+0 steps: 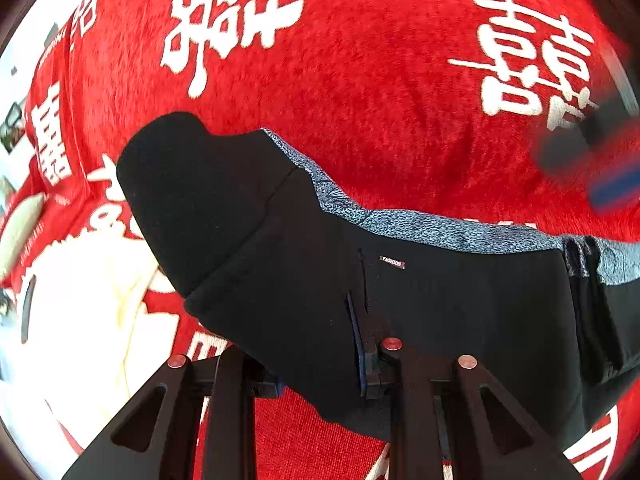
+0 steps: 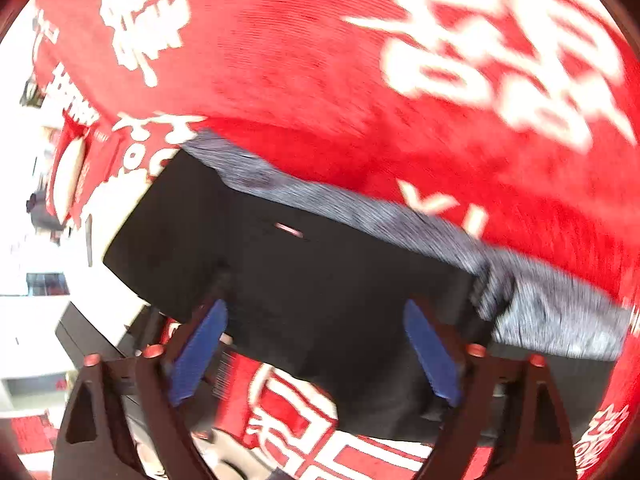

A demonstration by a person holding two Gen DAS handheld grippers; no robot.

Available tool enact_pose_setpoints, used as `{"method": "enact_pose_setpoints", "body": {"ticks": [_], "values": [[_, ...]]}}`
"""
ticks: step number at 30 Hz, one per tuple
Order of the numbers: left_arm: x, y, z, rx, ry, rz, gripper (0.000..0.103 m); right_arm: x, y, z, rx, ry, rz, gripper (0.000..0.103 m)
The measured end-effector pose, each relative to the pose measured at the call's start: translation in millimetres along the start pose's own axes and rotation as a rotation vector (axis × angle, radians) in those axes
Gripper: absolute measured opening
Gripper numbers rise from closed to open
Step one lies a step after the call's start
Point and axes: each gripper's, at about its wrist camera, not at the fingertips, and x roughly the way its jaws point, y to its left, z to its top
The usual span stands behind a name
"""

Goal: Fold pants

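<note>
Black pants (image 1: pixel 304 264) with a grey speckled waistband (image 1: pixel 420 228) and a small "FASHION" tag lie folded on a red cloth (image 1: pixel 360 80). My left gripper (image 1: pixel 320 368) sits at the pants' near edge; black fabric lies between its fingers and one blue pad (image 1: pixel 358 344) shows against it. In the right wrist view the pants (image 2: pixel 320 280) lie ahead, blurred. My right gripper (image 2: pixel 316 348) is open, its blue pads (image 2: pixel 200 352) wide apart over the pants' near edge, holding nothing. The right gripper also shows blurred at the far right of the left wrist view (image 1: pixel 600 160).
The red cloth with white characters covers the surface. A cream-white garment (image 1: pixel 88 320) lies left of the pants. The cloth's left edge (image 1: pixel 24 80) drops off to a bright floor. White furniture (image 2: pixel 32 320) stands at the left.
</note>
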Motion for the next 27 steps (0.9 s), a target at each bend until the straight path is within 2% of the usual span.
{"method": "enact_pose_setpoints", "body": {"ticks": [3,7,9,13,16,17,18,19,20,22,27], "values": [[-9.0,-7.0,1.7,0.046,-0.023,0.011,0.026,0.1,42.6,35.2,-0.090,0.052,0.034,0.103],[-22.4,-20.8,4.4,0.105,-0.056,0.026,0.026,20.7,99.4,70.1,-0.204,0.172,0.037,0.103],[-28.8,-26.7,5.6,0.131,-0.073,0.029,0.026,34.7,122.7,79.6,-0.268,0.209,-0.026,0.103],[-40.5,-34.9,5.2,0.158,-0.095,0.025,0.026,70.7,149.1,85.5,-0.370,0.296,-0.226,0.103],[-43.7,-39.8,8.5,0.164,-0.106,0.022,0.026,85.9,151.2,86.9,-0.392,0.327,-0.289,0.103],[-44.2,-41.7,9.0,0.166,-0.107,0.022,0.026,88.3,148.2,87.7,-0.383,0.328,-0.307,0.100],[-42.9,-43.9,10.0,0.165,-0.107,0.021,0.026,89.6,143.7,88.1,-0.371,0.327,-0.317,0.091],[-44.3,-44.0,10.4,0.163,-0.102,0.018,0.026,88.8,137.9,88.3,-0.355,0.320,-0.310,0.050],[-45.4,-43.1,10.4,0.161,-0.093,0.013,0.026,86.4,131.2,88.6,-0.330,0.308,-0.297,0.028],[-53.8,-44.7,11.1,0.168,-0.104,0.002,0.026,74.9,114.4,89.0,-0.252,0.267,-0.224,0.028],[-76.6,-63.2,15.1,0.230,-0.152,-0.016,0.026,33.6,93.4,79.1,-0.231,0.159,-0.123,0.027]]}}
